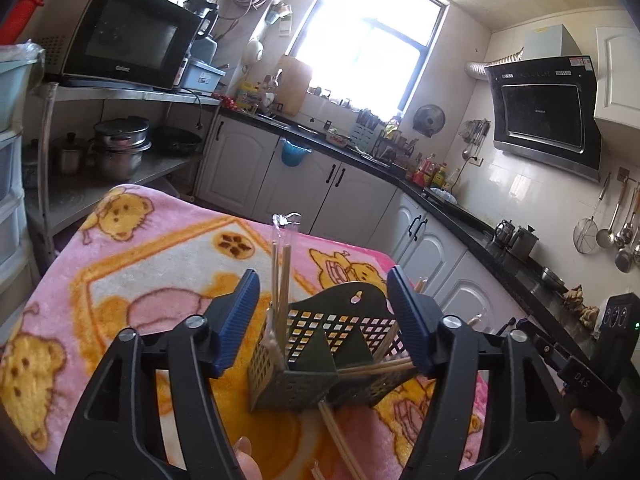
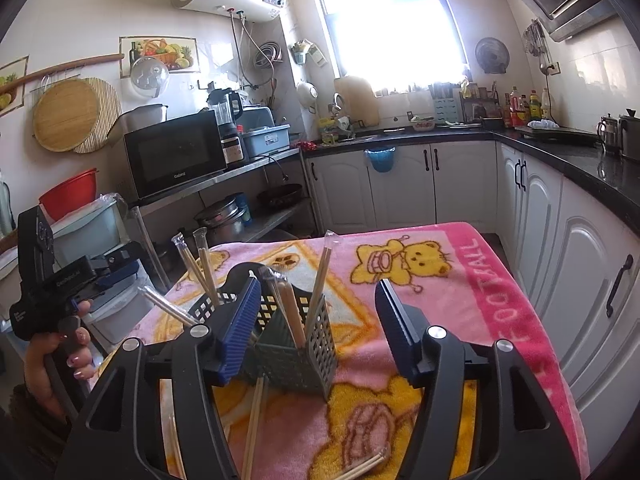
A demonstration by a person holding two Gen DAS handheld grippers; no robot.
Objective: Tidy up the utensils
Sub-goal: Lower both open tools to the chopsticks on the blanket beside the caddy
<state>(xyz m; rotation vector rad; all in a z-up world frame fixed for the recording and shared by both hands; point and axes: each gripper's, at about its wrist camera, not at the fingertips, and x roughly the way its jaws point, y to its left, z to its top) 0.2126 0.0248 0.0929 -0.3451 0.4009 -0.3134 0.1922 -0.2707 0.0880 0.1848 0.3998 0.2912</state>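
— On the bench, on the pink bear blanket (image 2: 460, 280), what stands in front of the claws?

— A dark perforated utensil holder (image 1: 320, 344) (image 2: 296, 344), upright, with several wrapped chopstick pairs (image 2: 320, 280) leaning out of its compartments.

— And the left claw (image 1: 324, 320)?

— Spread wide, holding nothing. In its own view the holder sits between and just beyond the two blue pads, and one pair (image 1: 282, 268) rises almost straight up from the holder's left compartment.

— The right claw (image 2: 316, 328)?

— Also spread, nothing between the pads. The holder stands closer to its left pad than its right.

— Anything loose?

— Yes. One loose pair (image 2: 254, 428) lies on the blanket just in front of the holder, and another pair (image 2: 360, 468) lies further toward the camera, at the bottom of the right view.

— Is the other tool visible?

— In the right view the left hand (image 2: 52, 364) grips its handle off to the left.
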